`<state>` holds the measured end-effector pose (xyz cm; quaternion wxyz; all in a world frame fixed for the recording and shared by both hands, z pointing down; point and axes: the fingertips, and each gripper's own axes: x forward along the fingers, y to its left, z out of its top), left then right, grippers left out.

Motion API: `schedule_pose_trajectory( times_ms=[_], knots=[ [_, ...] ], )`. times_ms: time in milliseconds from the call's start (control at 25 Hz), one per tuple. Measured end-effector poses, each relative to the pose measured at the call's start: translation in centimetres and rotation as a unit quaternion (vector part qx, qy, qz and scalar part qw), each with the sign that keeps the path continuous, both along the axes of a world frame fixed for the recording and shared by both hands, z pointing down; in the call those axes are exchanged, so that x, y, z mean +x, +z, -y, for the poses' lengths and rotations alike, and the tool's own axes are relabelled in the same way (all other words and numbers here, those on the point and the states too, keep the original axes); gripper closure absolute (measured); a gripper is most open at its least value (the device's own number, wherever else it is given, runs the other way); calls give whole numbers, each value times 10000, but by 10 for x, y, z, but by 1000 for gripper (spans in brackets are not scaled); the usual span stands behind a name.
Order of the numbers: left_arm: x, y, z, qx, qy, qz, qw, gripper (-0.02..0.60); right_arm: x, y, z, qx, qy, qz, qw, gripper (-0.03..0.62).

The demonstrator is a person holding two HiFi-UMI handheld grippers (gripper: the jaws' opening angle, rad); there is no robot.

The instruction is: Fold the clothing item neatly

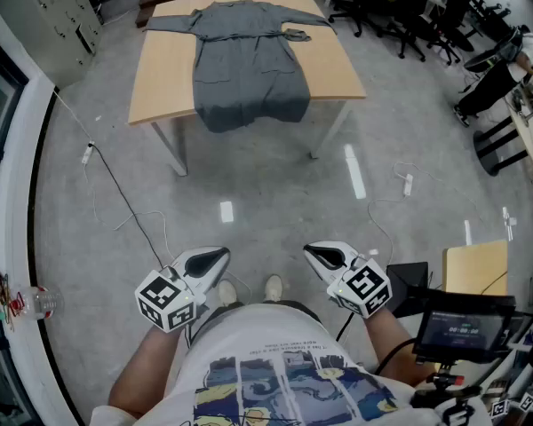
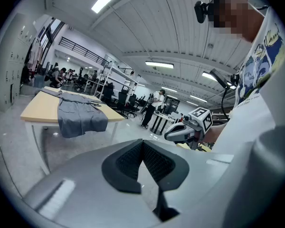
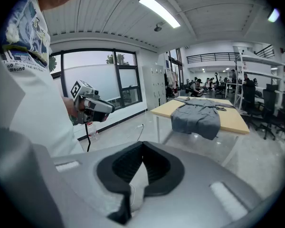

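A grey long-sleeved garment [image 1: 247, 60] lies spread flat on a wooden table [image 1: 164, 69] far ahead, sleeves out to both sides, its hem hanging over the near edge. It also shows as the grey garment [image 2: 78, 113] in the left gripper view and the grey garment [image 3: 197, 115] in the right gripper view. My left gripper [image 1: 220, 257] and right gripper [image 1: 313, 254] are held low by my waist, well short of the table. Both are shut with nothing between the jaws. The left gripper [image 2: 143, 144] and right gripper [image 3: 142, 146] show closed pads.
Grey floor lies between me and the table, with white cables [image 1: 115, 193] and a power strip [image 1: 407, 185] on it. A glass wall runs along the left. Office chairs [image 1: 400, 16] stand at the back right. A small cart with a screen [image 1: 462, 327] is at my right.
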<state>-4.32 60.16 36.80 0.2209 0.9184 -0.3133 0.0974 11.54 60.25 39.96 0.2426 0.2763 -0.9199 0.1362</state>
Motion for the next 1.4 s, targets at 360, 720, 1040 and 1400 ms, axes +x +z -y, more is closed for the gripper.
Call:
schedule_pose_trajectory(
  times_ms=[360, 720, 1040, 1400],
  knots=[
    [-6, 1, -3, -13, 111, 64, 9999, 580, -8, -2, -2, -14, 40, -20, 10000, 592],
    [-11, 0, -6, 74, 196, 91, 9997, 578, -21, -2, -7, -51, 17, 16, 10000, 591],
    [-44, 0, 1, 180, 72, -15, 9998, 578, -60, -5, 2, -159, 46, 310, 9994, 589],
    [-77, 17, 26, 19, 117, -66, 9999, 527, -84, 13, 23, -251, 376, 142, 9989, 534]
  ],
)
